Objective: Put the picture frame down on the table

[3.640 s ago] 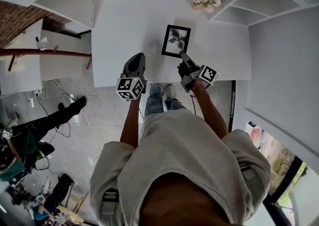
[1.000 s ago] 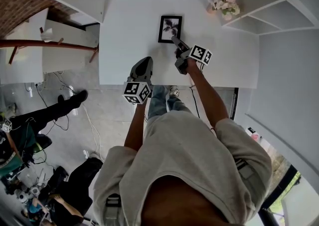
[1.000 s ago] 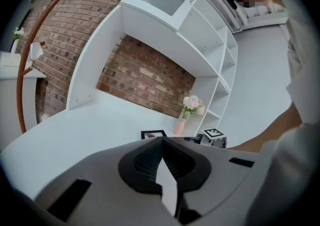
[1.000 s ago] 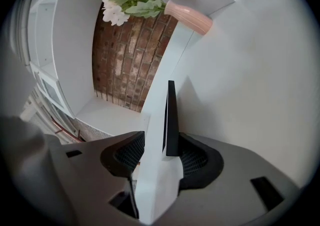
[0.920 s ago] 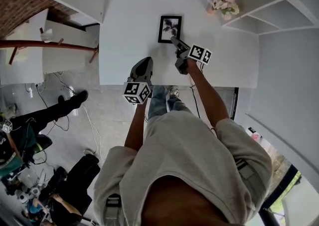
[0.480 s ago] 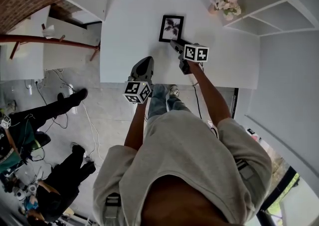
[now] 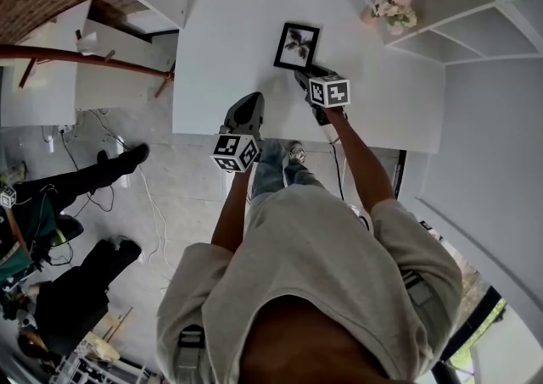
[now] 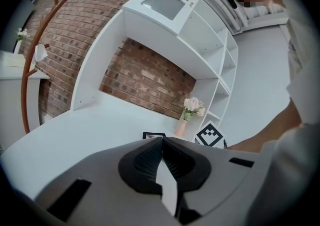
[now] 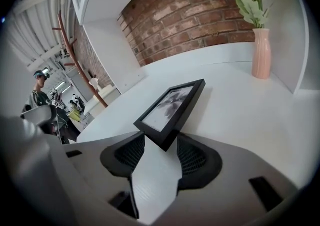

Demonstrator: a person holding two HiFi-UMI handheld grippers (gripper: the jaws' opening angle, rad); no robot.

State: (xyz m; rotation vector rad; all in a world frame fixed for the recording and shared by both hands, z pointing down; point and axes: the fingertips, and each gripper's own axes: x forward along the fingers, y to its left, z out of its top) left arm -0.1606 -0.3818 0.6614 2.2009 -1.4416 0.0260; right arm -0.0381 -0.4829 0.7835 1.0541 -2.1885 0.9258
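White table (image 7: 229, 52) fills the space ahead of you, backed by a red brick wall (image 9: 200, 15), with a slim pink vase of pale flowers (image 9: 261, 50) standing at the far right corner. On that table, near its middle and well apart from the vase, is the black picture frame with a grey plant print (image 7: 297, 46). Your right gripper (image 9: 159, 142) has its jaws spread wide, with the frame's near corner (image 9: 170, 108) poking into the gap between the ribbed pads. From the right gripper view that corner looks slightly raised over its own shadow, while the far end seems to be down on the surface, so I can't say whether the frame is fully flat. If it is resting on a jaw, lower your hand until the corner settles, then draw the gripper straight back along its own line, with the jaws wide so neither pad drags the frame sideways. Your left gripper (image 8: 161, 142) has its pads pressed together on nothing and hangs over the table's near edge; leave it there, clear of the frame.
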